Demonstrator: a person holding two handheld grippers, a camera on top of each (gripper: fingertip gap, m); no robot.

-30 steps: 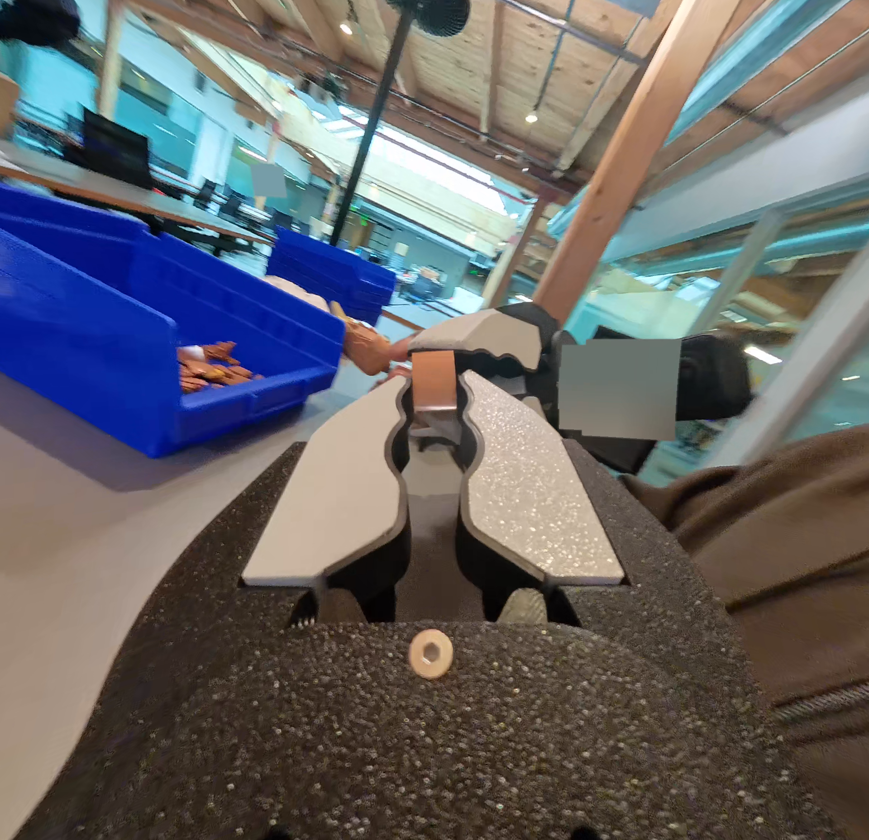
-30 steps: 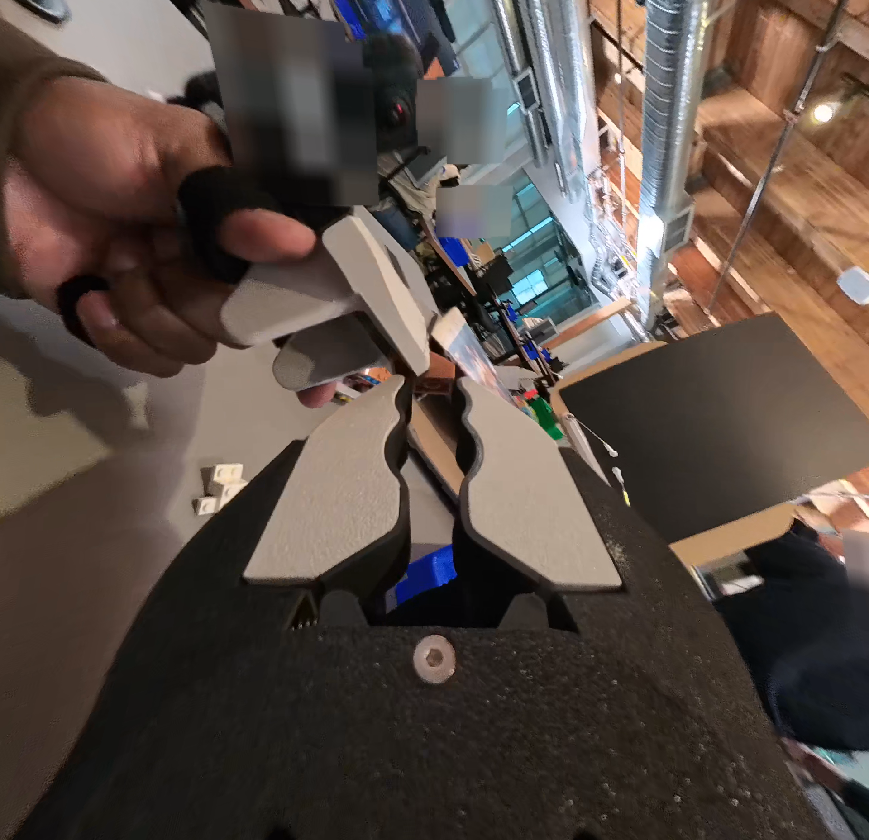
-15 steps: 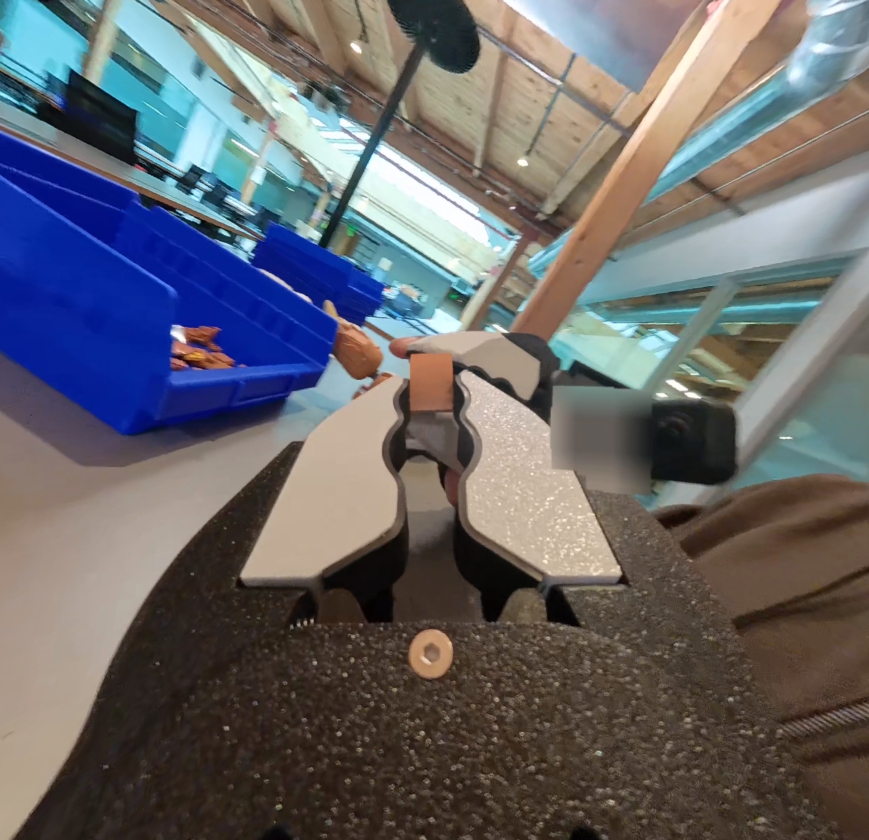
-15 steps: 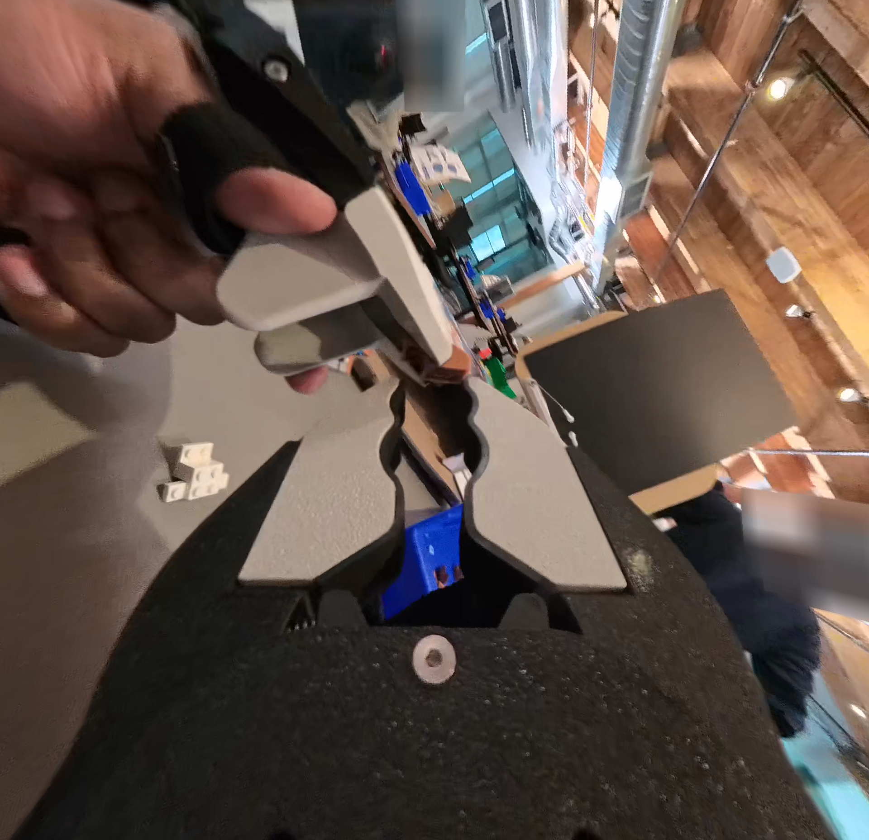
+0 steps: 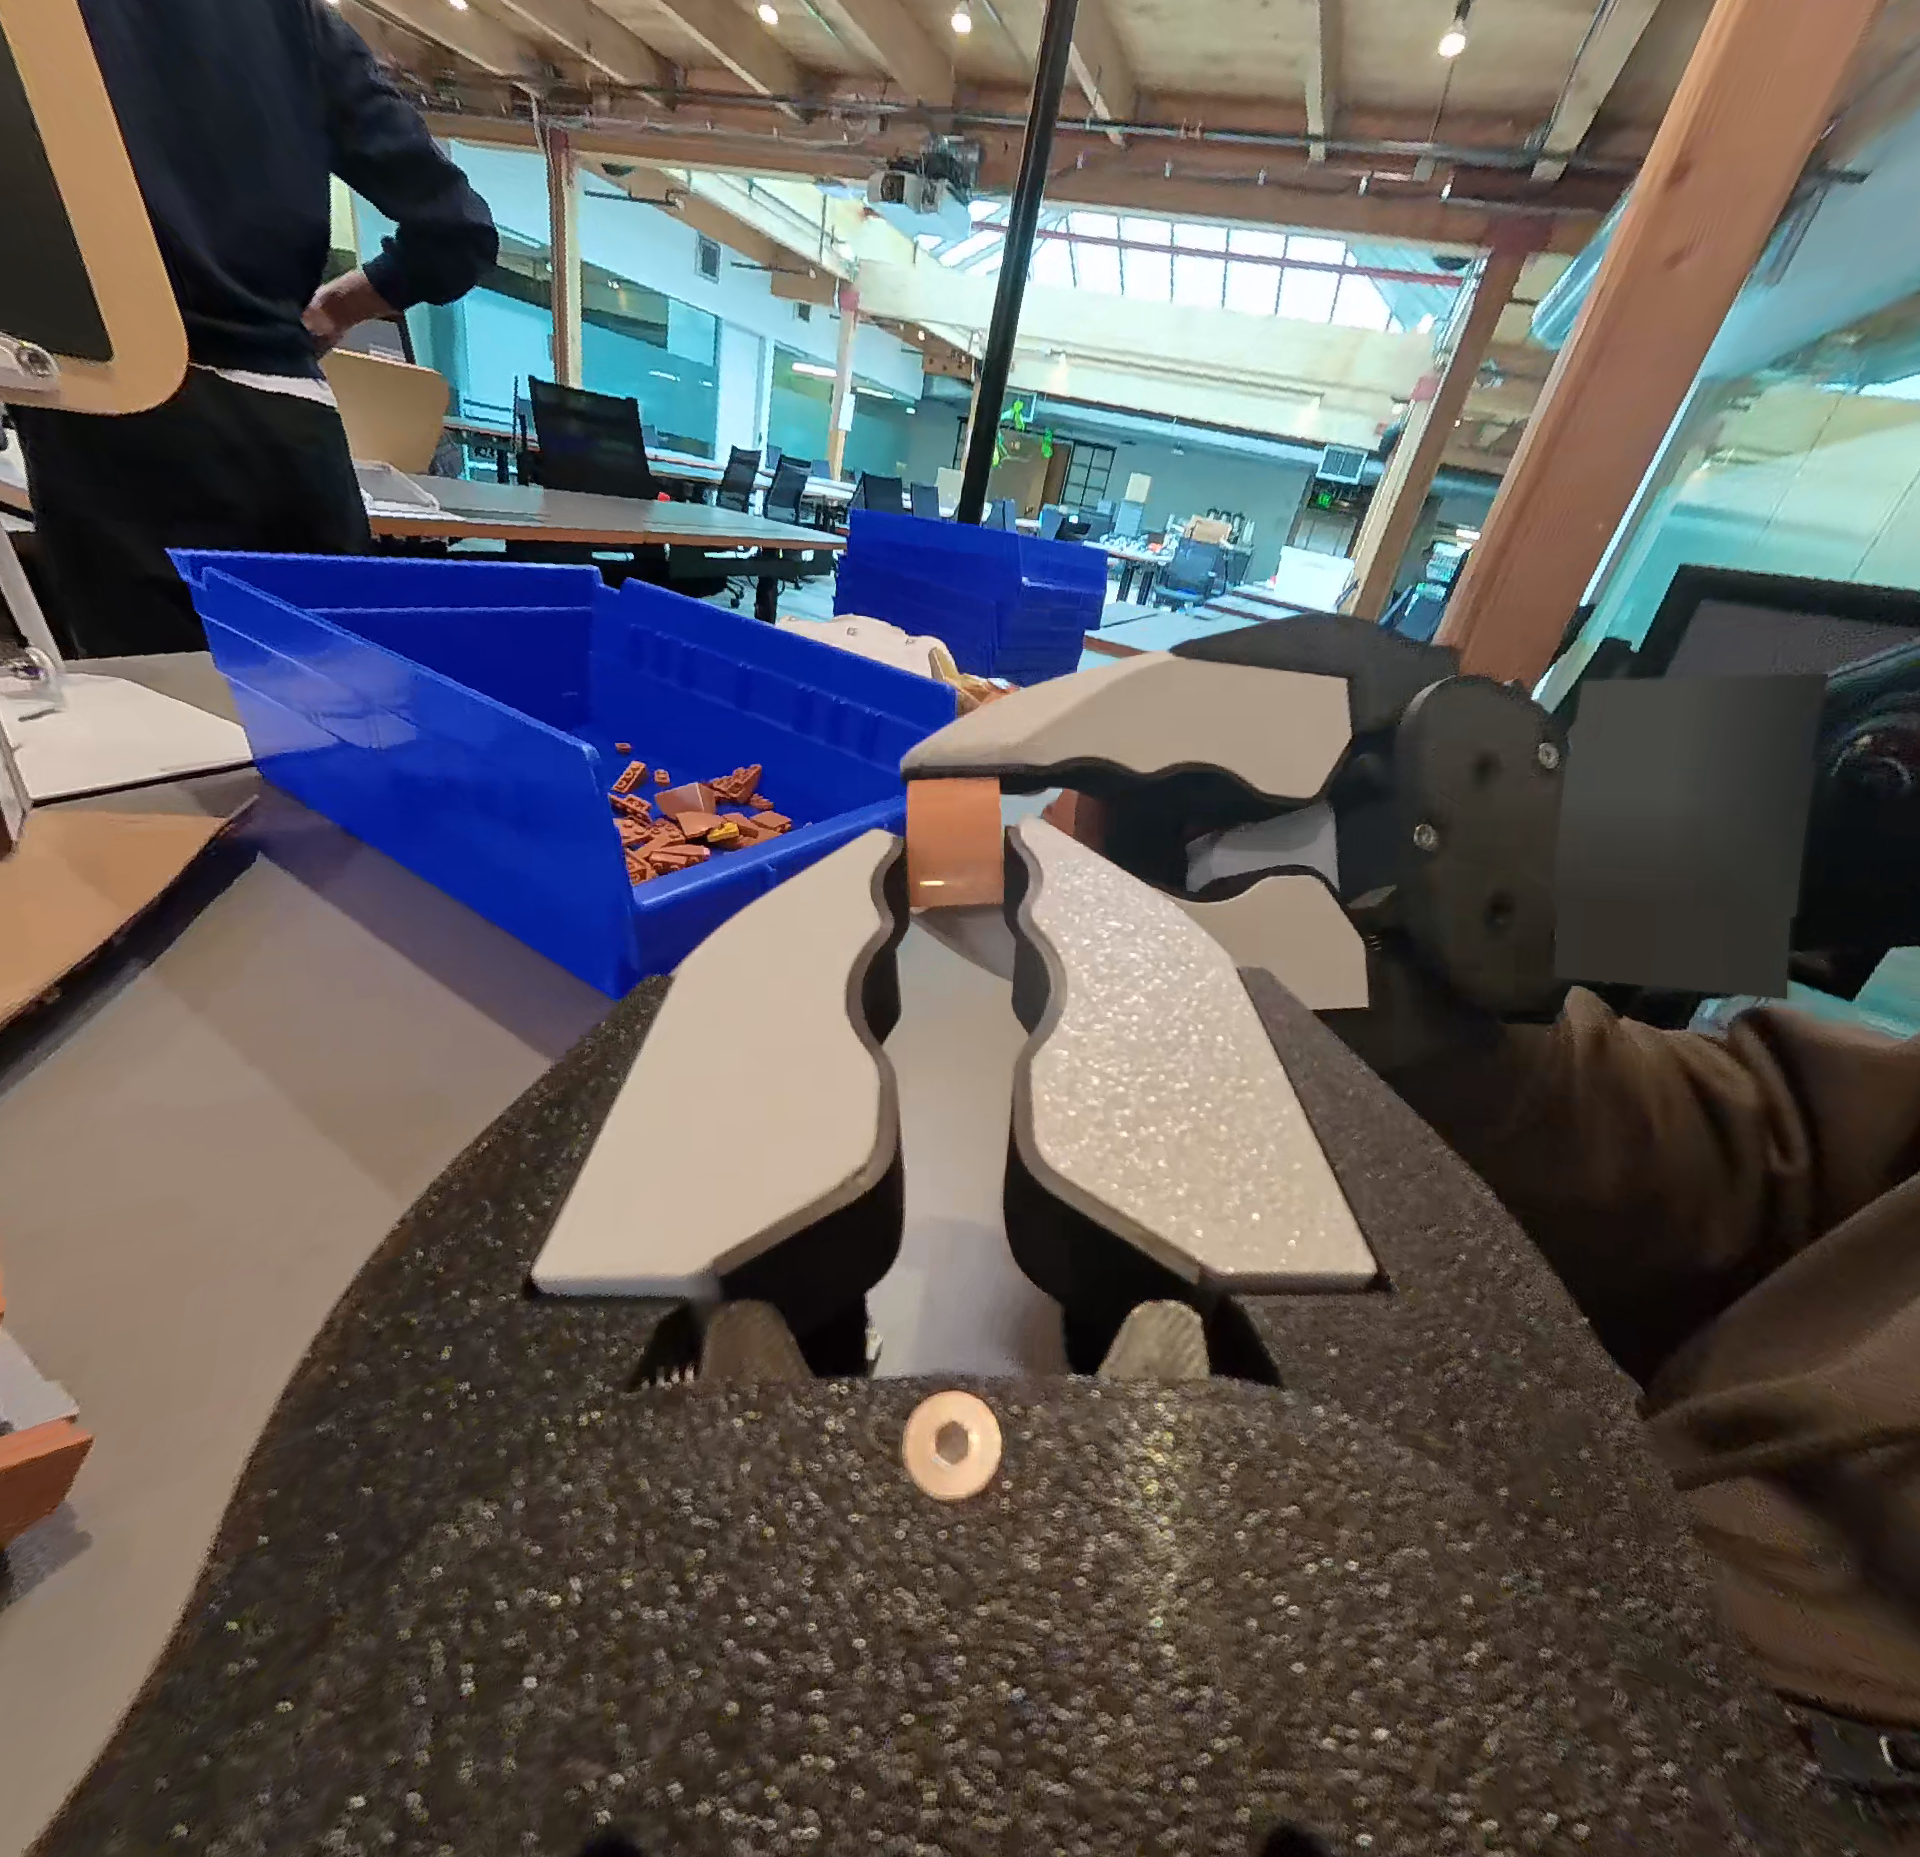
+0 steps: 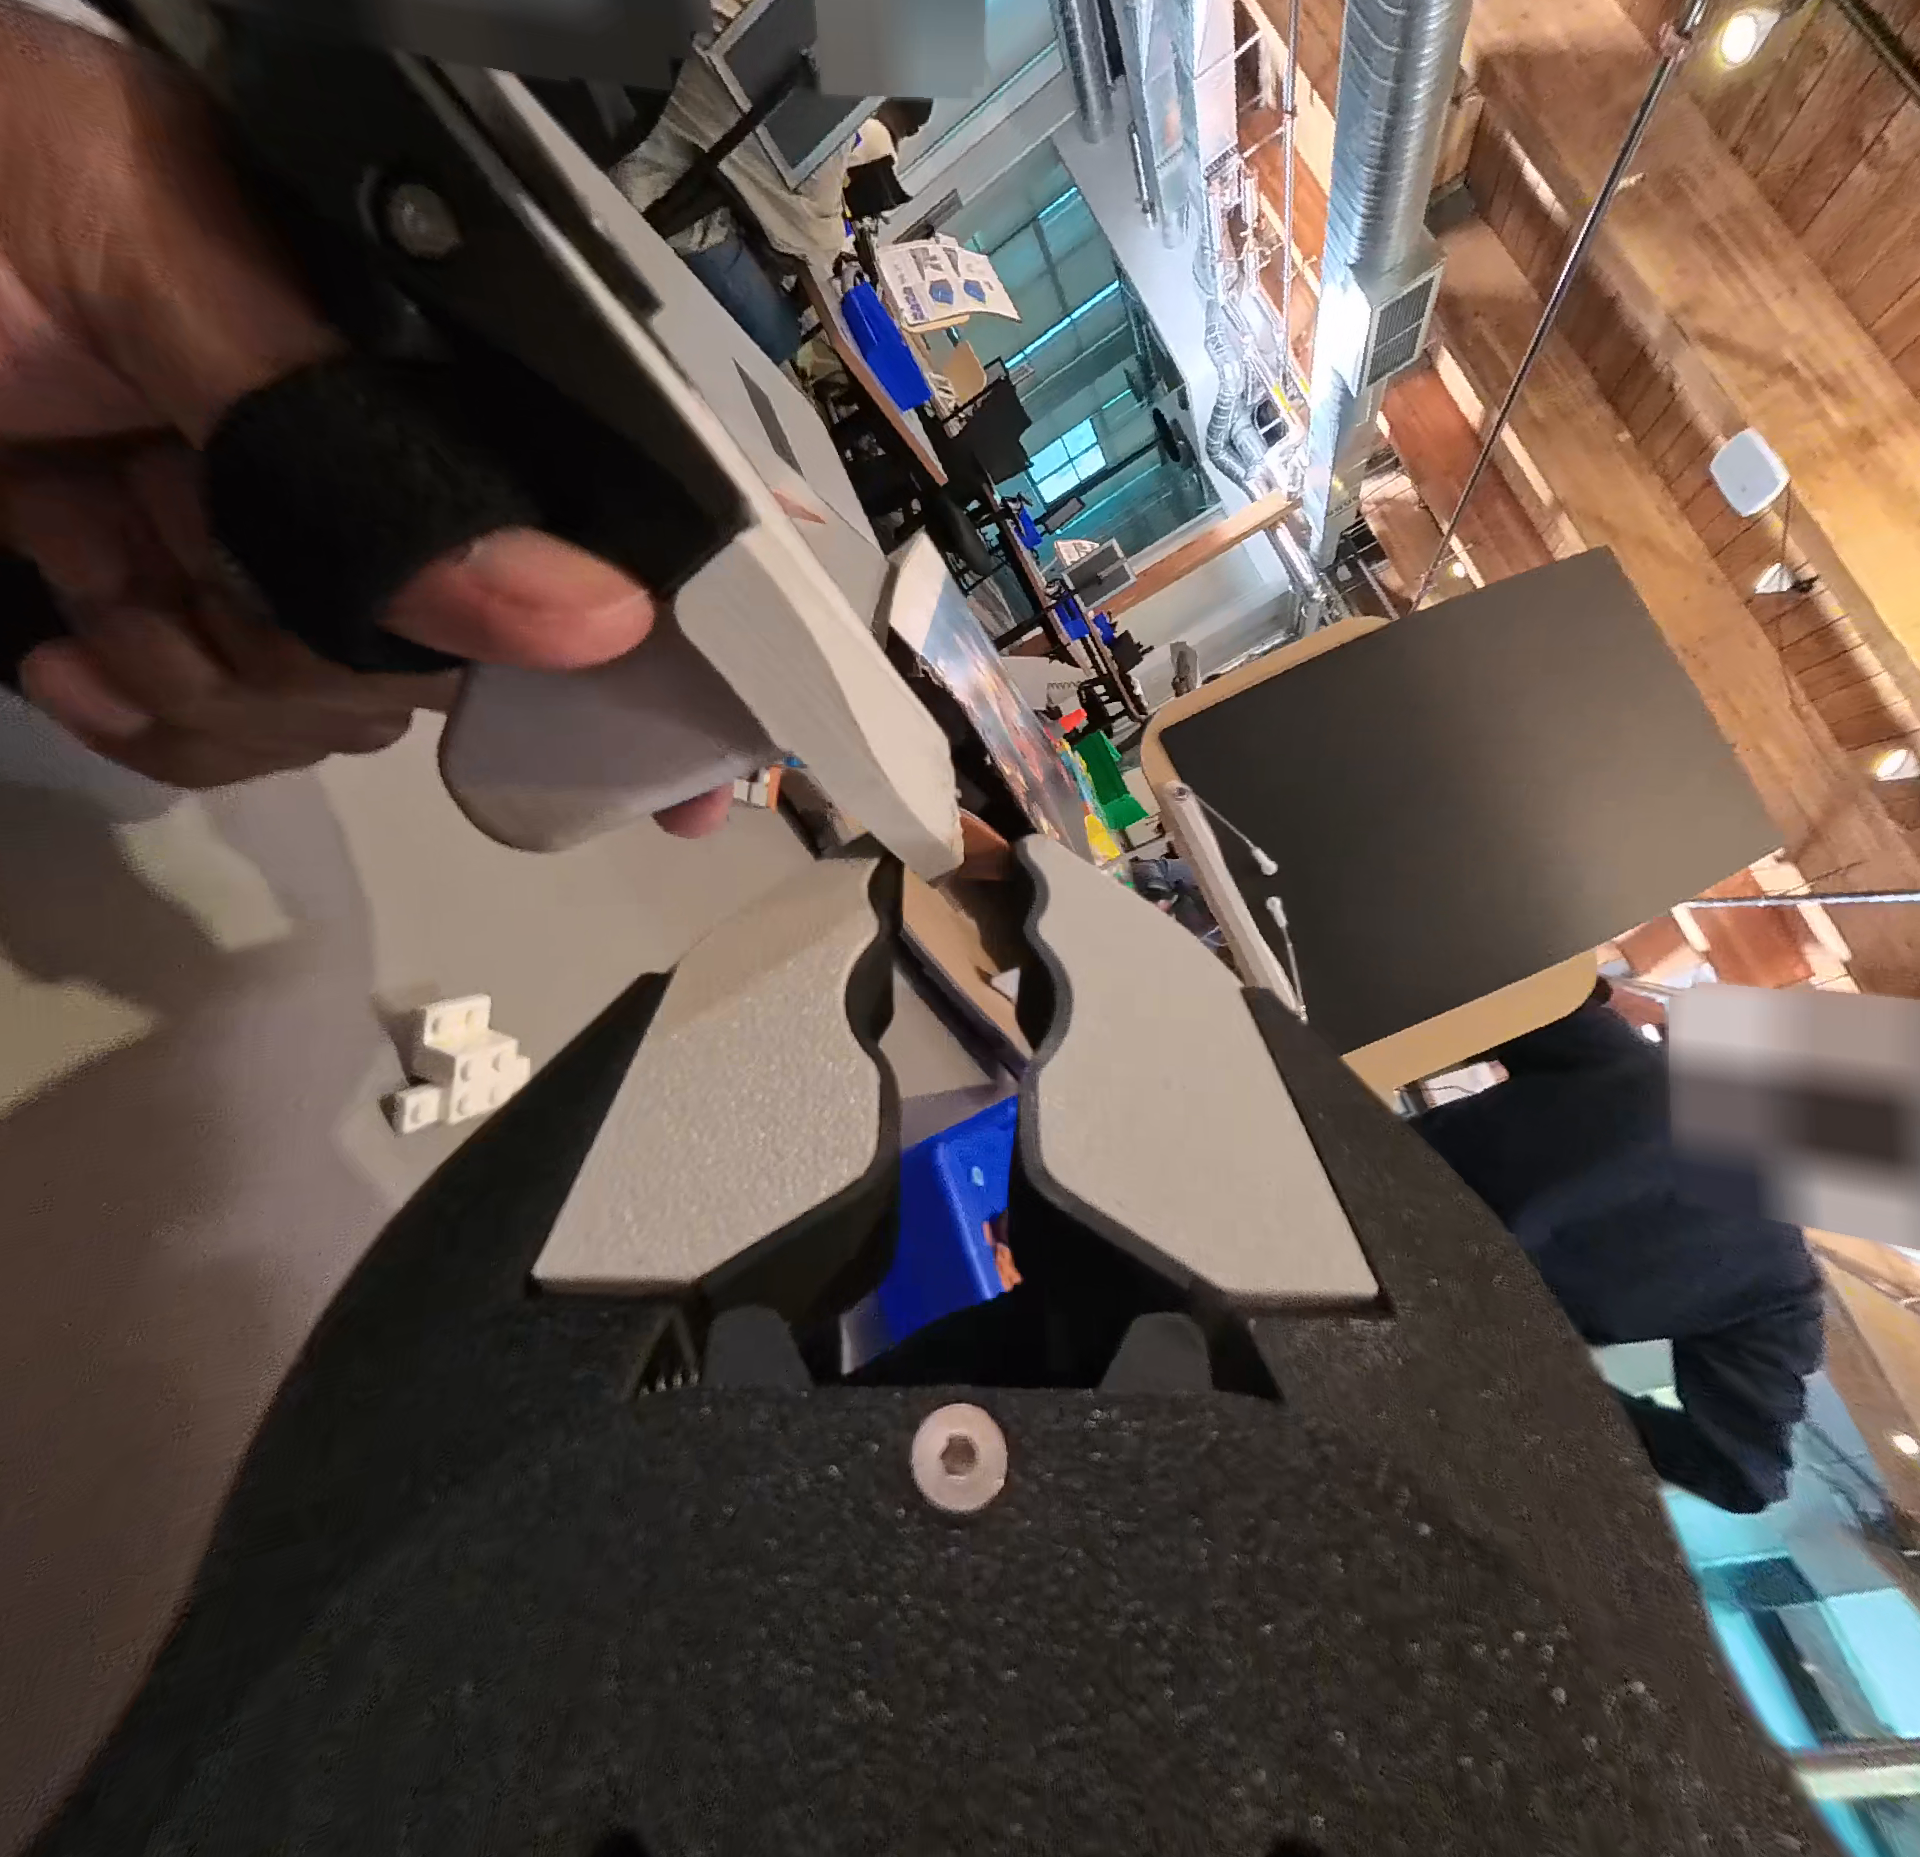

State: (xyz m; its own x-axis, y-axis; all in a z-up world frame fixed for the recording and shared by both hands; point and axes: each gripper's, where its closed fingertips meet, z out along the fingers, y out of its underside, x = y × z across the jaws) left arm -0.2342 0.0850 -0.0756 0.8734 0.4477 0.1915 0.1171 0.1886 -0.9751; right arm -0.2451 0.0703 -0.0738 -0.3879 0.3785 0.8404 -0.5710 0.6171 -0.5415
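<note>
A blue bin (image 5: 499, 727) of brown bricks (image 5: 691, 820) sits toward the grey desk's (image 5: 312, 1059) far edge. Above the desk, the left gripper (image 5: 954, 862) pinches a brown piece (image 5: 954, 851), while the right gripper (image 5: 971, 768) closes on the same piece from the side. White bricks (image 6: 457, 1064) lie apart on the desk.

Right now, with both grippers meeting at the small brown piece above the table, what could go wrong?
1. The brown piece sits only at the very tips of the left gripper, so it may slip out and fall onto the grey table instead of the blue bin.
2. The right gripper crosses the left one at the same piece; their fingers could collide or twist it loose.
</note>
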